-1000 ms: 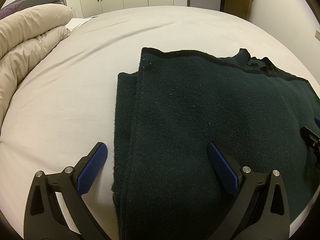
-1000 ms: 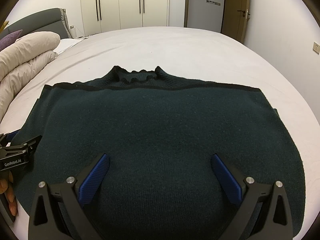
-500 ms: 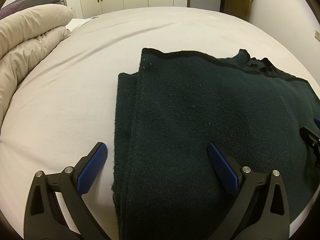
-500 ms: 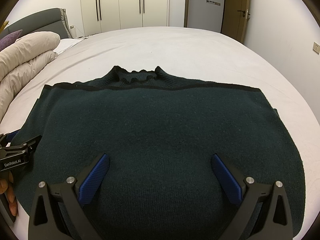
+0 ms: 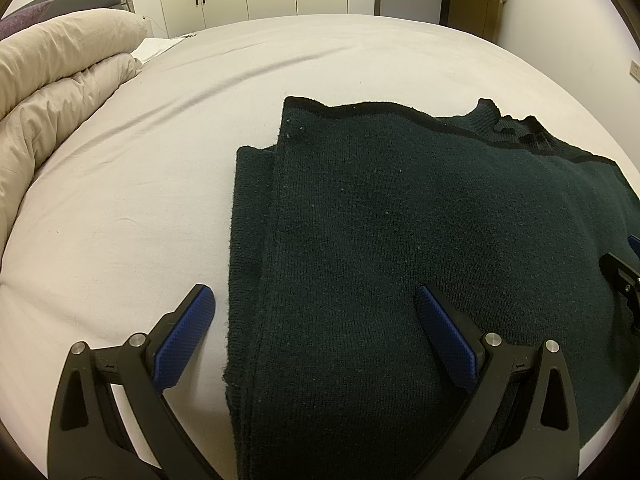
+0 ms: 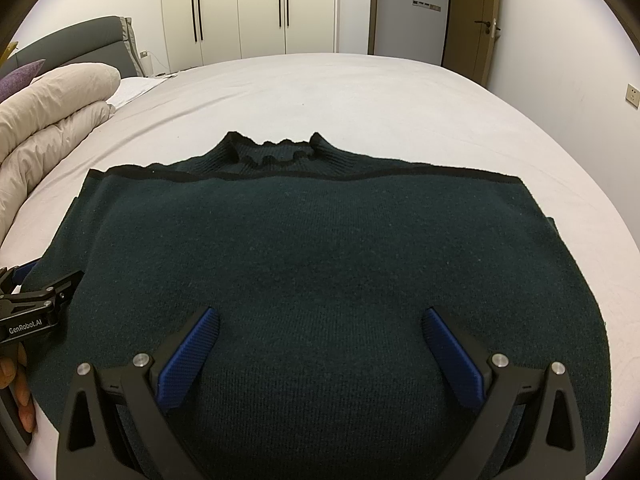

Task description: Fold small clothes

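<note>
Hovering: left gripper (image 5: 316, 312) and right gripper (image 6: 320, 334) jaws released over sweater (image 6: 320, 264); a one-layer pinch would undo the fold.

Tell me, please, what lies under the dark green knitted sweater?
The dark green knitted sweater lies flat on the white bed sheet, which shows all around it. In the left wrist view a lower layer of the same knit sticks out at its side. Anything else beneath is covered.
</note>
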Demonstrator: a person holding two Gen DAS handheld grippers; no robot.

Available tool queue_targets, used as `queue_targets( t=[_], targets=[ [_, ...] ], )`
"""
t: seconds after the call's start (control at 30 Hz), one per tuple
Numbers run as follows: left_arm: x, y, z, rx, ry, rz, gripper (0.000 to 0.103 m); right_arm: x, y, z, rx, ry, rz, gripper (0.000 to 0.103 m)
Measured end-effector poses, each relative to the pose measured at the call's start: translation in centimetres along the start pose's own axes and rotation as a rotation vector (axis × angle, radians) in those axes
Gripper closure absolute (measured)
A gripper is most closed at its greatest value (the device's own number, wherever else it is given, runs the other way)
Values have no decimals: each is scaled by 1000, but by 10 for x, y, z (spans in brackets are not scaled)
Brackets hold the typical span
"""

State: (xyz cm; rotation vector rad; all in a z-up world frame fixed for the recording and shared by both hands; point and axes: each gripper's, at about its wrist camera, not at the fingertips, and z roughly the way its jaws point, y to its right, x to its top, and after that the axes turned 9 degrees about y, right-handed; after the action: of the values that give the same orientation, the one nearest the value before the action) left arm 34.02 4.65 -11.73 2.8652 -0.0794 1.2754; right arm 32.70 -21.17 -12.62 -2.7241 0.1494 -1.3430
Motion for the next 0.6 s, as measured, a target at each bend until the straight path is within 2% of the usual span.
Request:
queue_targets(
  t=[0.6],
  targets=[
    [1, 0, -1, 0, 1, 0, 0, 0, 1, 0, 1, 0, -1, 0]
  ],
)
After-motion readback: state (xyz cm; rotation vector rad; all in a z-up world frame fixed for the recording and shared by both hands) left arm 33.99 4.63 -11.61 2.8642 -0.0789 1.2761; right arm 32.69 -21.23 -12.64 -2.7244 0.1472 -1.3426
